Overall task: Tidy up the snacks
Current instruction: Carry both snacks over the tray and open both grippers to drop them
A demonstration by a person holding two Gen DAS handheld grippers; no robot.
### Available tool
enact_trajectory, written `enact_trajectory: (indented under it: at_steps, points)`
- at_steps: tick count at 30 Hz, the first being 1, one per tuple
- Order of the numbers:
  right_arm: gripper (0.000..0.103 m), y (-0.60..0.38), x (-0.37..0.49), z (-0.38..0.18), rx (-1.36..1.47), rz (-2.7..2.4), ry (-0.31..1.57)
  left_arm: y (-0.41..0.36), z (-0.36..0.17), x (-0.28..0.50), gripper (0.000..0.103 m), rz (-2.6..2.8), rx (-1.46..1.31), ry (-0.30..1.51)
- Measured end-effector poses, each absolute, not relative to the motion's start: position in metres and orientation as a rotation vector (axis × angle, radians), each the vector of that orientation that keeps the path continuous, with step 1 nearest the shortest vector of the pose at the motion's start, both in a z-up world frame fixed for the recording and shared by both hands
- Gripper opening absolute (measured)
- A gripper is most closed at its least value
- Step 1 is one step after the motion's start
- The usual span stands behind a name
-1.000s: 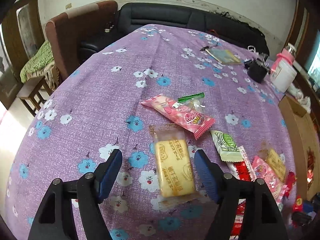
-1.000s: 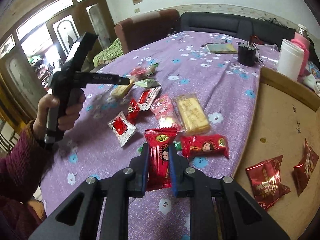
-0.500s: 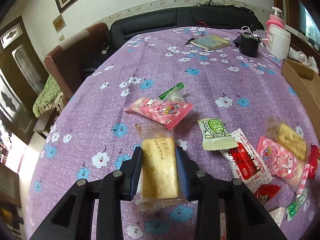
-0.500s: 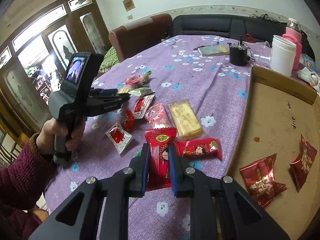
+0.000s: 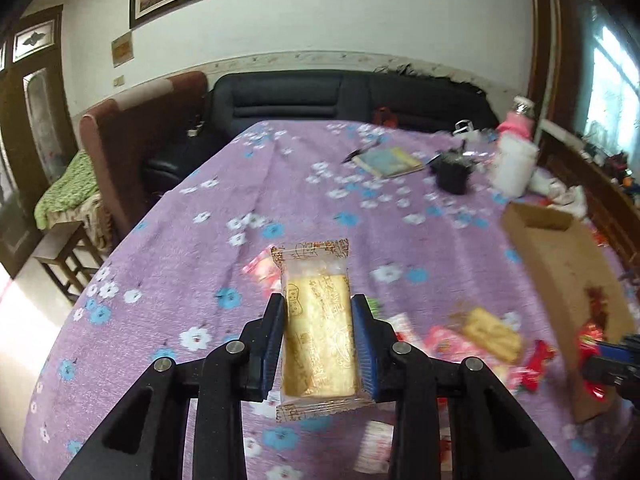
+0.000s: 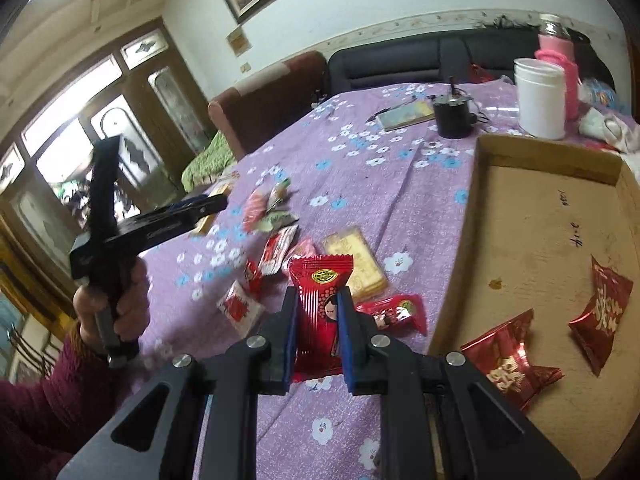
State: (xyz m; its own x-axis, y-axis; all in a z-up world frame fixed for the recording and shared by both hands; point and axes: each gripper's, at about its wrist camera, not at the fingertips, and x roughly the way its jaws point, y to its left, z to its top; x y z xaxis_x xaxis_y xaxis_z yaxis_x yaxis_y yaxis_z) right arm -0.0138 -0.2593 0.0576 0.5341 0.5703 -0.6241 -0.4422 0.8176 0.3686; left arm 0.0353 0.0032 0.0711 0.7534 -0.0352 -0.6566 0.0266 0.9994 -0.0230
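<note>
My left gripper (image 5: 319, 312) is shut on a yellow cracker packet (image 5: 318, 328) and holds it above the purple flowered tablecloth (image 5: 312, 184). My right gripper (image 6: 317, 300) is shut on a red candy packet (image 6: 319, 304), also lifted off the cloth, just left of the cardboard tray (image 6: 532, 240). The tray holds two red foil packets (image 6: 508, 360). Several loose snacks (image 6: 276, 240) lie on the cloth, among them a second cracker packet (image 6: 356, 260) and a red packet (image 6: 394, 310). The left gripper also shows in the right wrist view (image 6: 216, 200).
A white jar (image 6: 540, 98), a pink bottle (image 6: 560, 64), a black cup (image 6: 452, 118) and a notebook (image 6: 404, 116) stand at the table's far end. A black sofa (image 5: 320, 96) and a brown armchair (image 5: 132, 128) sit beyond the table.
My left gripper closed on the cracker packet and lifted it off the cloth, tilting up. My right gripper lifted the red candy packet a little and moved toward the tray.
</note>
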Motion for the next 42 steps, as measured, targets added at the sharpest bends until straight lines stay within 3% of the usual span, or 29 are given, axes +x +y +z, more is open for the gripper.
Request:
enact_trajectory:
  at_steps: [22, 33, 42]
  points:
    - [0.018, -0.333, 0.005, 0.066, 0.397, 0.447, 0.772, -0.133, 0.098, 0.021, 0.035, -0.264, 0.075, 0.721]
    - [0.019, -0.417, 0.012, 0.055, 0.513, 0.148, 0.774, -0.233, 0.078, 0.027, 0.035, -0.418, 0.1, 0.816]
    - [0.019, -0.416, 0.017, 0.044, 0.463, 0.059, 0.818, -0.282, 0.046, 0.02, 0.034, -0.449, 0.2, 0.821]
